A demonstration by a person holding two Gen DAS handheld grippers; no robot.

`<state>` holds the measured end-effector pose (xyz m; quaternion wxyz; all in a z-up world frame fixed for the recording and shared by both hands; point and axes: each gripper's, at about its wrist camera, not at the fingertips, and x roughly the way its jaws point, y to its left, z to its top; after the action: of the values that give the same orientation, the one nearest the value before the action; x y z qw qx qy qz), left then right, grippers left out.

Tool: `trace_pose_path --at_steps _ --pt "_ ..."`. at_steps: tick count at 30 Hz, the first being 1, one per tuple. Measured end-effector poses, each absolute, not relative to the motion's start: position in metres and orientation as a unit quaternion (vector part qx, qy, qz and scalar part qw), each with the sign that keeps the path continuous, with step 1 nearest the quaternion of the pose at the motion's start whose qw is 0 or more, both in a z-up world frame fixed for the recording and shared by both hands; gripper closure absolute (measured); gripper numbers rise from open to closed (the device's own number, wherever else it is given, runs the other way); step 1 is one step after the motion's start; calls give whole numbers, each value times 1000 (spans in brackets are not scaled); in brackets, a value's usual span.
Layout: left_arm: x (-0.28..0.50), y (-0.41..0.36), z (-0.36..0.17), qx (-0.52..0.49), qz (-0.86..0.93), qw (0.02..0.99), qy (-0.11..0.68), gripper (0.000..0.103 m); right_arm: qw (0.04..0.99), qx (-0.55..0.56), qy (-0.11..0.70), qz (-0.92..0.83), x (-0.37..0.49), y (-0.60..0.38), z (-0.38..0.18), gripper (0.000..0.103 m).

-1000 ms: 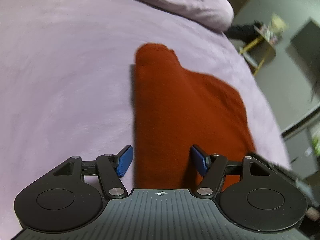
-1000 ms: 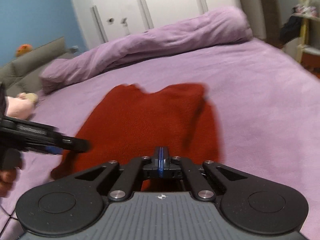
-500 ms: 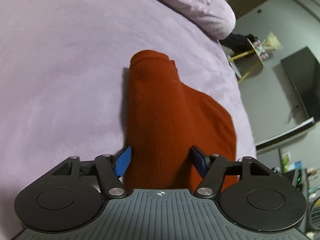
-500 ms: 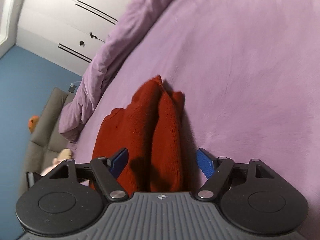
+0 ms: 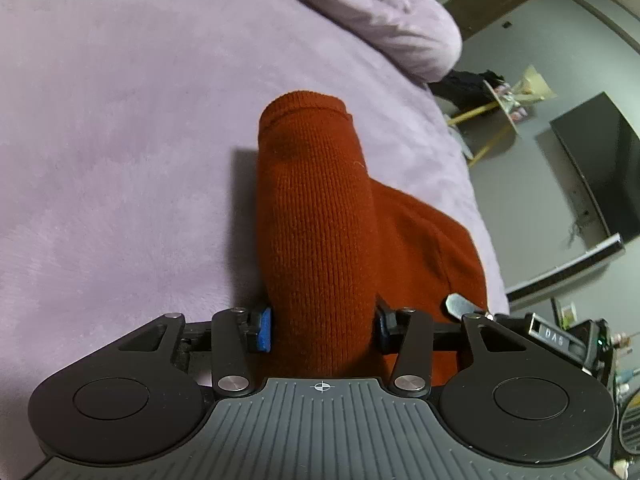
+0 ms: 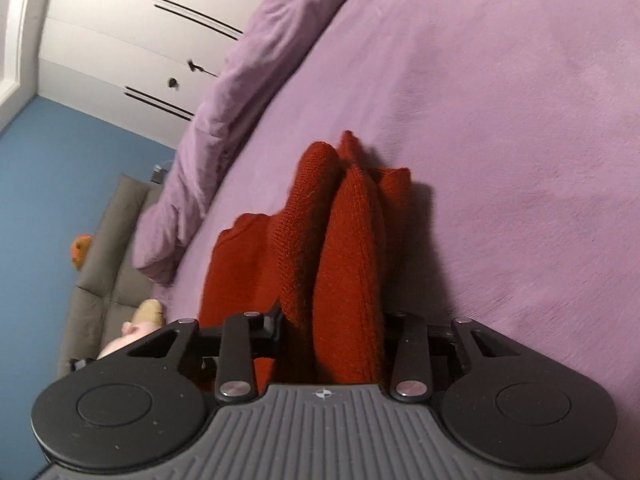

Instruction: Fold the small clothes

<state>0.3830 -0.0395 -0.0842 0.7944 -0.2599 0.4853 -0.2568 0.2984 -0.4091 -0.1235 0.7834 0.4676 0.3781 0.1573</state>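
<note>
Since half a second ago, both sets of tongs have been narrowing onto the red knit garment (image 5: pixel 320 240), from spread wide to pressing the fabric on either side.

Left gripper (image 5: pixel 323 330): I am seeing its blue pads (image 5: pixel 264 330) bearing against a thick rolled bundle of the garment, which is filling the gap between the two fingers. The tongs are clamped on that bundle. The rolled end is pointing away from the camera, and the rest of the garment is spreading flat to the right on the purple bedspread (image 5: pixel 120 160).

Right gripper (image 6: pixel 332 332): I am seeing its fingers pressing a bunched, double-ridged fold of the same garment (image 6: pixel 344 248), with fabric occupying the whole space between them. These tongs are likewise gripping the cloth. A flatter part of the garment is lying to the left of the ridges, on the bedspread (image 6: pixel 500 120).

A rolled purple duvet (image 6: pixel 248 80) is lying along the far side of the bed, in front of a white wardrobe (image 6: pixel 120 32). A grey sofa (image 6: pixel 108 248) is standing against the blue wall (image 6: pixel 48 200). In the left wrist view, a dark television (image 5: pixel 600 172) is showing beyond the bed edge.
</note>
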Motion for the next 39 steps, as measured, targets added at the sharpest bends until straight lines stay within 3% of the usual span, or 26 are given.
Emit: trace_pose_path --at_steps 8,11,14,17,20,24,28,35,36,37,39 --pt "345 12 -35 -213 -216 809 504 53 727 504 412 218 280 -351 -125 69" --pt "330 34 -36 -169 -162 814 532 49 757 442 433 209 269 -323 -123 65" --pt "313 49 -30 -114 -134 835 522 48 815 358 431 148 255 -314 -102 52" --pt "301 53 -14 -78 -114 865 483 48 886 260 379 58 235 -312 -62 51" --pt "299 43 -11 -49 -101 884 454 47 890 265 363 77 236 -302 -48 48" --pt "303 31 -19 -69 -93 883 455 46 878 216 421 71 271 -268 -62 54" --pt "310 28 -21 -76 -75 890 444 46 886 198 416 47 288 -259 -66 95" --pt "341 -3 -34 -15 -45 899 435 39 908 51 414 -24 298 -234 -81 95" --pt "344 -4 -36 -15 -43 896 441 39 910 37 411 -38 298 -230 -78 91" --pt "346 -3 -37 -20 -40 894 446 39 910 26 408 -63 298 -227 -73 79" --pt "348 3 -32 -44 -38 894 445 41 921 26 380 -86 297 -223 -56 74"
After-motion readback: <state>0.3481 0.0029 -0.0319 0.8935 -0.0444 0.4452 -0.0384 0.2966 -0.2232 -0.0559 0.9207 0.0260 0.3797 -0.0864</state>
